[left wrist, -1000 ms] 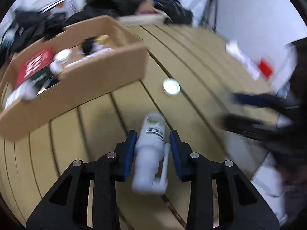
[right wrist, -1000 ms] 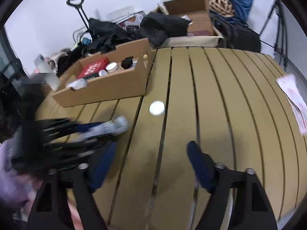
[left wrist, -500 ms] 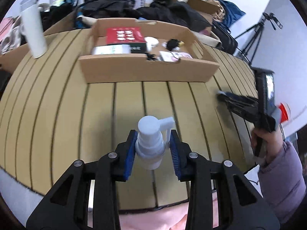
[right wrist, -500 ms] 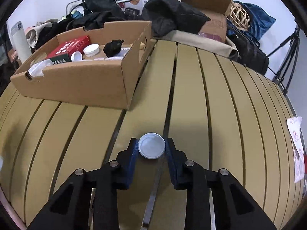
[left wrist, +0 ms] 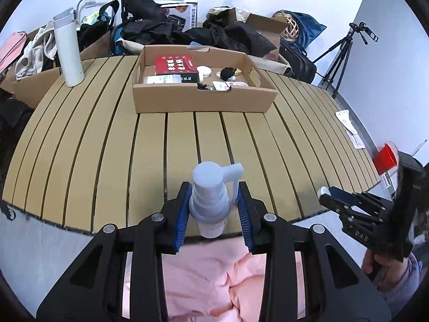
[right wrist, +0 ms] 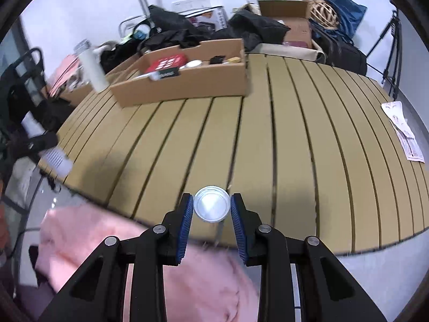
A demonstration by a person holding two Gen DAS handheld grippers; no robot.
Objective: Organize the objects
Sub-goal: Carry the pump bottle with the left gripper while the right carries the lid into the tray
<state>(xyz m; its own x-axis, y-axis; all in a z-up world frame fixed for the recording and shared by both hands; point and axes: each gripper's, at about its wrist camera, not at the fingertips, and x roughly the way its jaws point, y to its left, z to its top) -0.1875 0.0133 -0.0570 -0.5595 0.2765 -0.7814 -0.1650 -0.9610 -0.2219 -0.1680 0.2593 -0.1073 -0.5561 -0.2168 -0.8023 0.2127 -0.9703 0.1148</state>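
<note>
**Tan slatted table, two held items and a filled carton**

Tan slatted wooden table (left wrist: 80, 145): long planks with dark gaps, edge near the cameras; pink quilted garment (left wrist: 214, 276) below that edge.

Left gripper (left wrist: 213, 209), black frame with blue ribbed pads: clenched on a white plastic spray bottle (left wrist: 210, 204) with a pump head and a side nozzle pointing right. Bottle stands upright between the pads, lifted clear of the table, over its near edge.

Right gripper (right wrist: 211, 209), same build: clamped on a small round clear plastic cap (right wrist: 212, 208), open face toward the camera, pinched at its rim on both sides and held above the near edge of the table. In the left wrist view this gripper (left wrist: 328, 194) shows at far right, carried by a hand (left wrist: 386, 276) in a lilac sleeve.

Shallow brown cardboard box (left wrist: 203, 102) with cut-out handles: sits on the far half of the table, well apart from both grippers. Contents: red printed packet (left wrist: 175, 64), white round lid (left wrist: 203, 70), small black item (left wrist: 228, 73), white flat sachets.

Tall white insulated flask (left wrist: 68, 51): upright at the far left of the table.

Printed paper leaflet (right wrist: 405, 131): flat at the right edge.

Black tripod (left wrist: 340, 53): on the floor beyond the table's right end.
</note>
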